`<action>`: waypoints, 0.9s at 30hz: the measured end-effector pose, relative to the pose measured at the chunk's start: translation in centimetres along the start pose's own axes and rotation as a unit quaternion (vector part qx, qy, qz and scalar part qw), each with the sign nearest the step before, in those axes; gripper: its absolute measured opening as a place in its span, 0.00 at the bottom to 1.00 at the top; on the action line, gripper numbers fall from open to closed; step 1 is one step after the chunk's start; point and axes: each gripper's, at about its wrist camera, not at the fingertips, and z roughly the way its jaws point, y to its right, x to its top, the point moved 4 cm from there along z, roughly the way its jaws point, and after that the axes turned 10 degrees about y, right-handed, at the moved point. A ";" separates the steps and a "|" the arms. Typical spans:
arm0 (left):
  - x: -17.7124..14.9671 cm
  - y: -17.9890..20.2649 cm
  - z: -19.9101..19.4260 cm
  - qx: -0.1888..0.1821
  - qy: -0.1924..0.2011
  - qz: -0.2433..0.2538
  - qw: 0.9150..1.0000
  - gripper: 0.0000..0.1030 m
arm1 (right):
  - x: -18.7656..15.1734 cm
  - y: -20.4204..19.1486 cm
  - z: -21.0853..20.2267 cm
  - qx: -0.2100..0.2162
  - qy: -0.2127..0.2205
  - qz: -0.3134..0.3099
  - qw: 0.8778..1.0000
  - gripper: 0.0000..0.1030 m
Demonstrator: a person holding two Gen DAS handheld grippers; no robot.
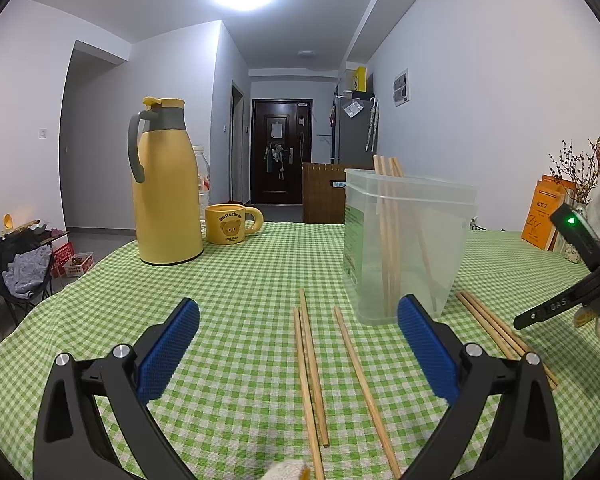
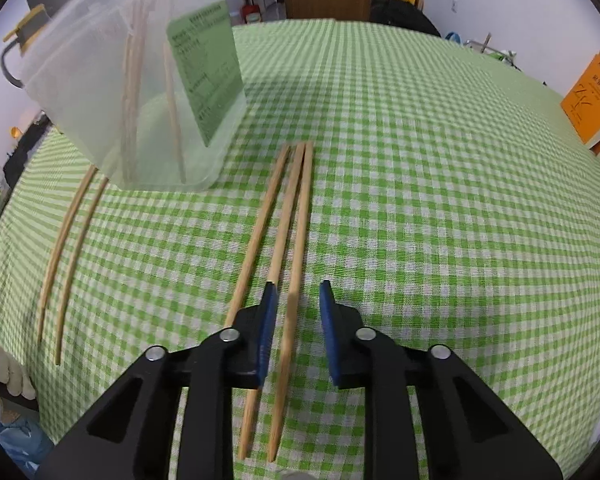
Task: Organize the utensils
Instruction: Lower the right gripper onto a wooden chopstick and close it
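Note:
A clear plastic container stands on the green checked tablecloth and holds several wooden chopsticks; it also shows in the right wrist view. My left gripper is open wide above three loose chopsticks lying in front of the container. My right gripper is open, low over three chopsticks lying right of the container; its jaws straddle the rightmost one without closing on it. Two more chopsticks lie left of the container in the right wrist view.
A yellow thermos jug, a yellow bear mug and a plastic bottle stand at the far left of the table. Orange books and dried flowers sit at the right edge. A wooden chair stands behind.

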 end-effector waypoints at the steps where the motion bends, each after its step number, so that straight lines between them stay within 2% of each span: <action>1: 0.0 0.0 0.0 -0.001 0.000 0.000 1.000 0.93 | 0.1 -0.1 0.2 0.002 -0.007 0.000 1.000 0.14; 6: 0.0 0.0 -0.1 -0.005 0.001 -0.001 1.000 0.93 | 0.4 -0.8 1.0 -0.001 -0.026 -0.006 1.000 0.10; 16: 0.1 0.0 -0.2 -0.011 0.003 -0.002 1.000 0.93 | 0.5 -2.0 3.4 -0.022 -0.057 -0.017 0.998 0.08; 27: 0.1 0.0 -0.4 -0.014 0.006 -0.003 1.000 0.93 | 1.4 -2.4 4.4 -0.029 -0.090 -0.003 0.995 0.08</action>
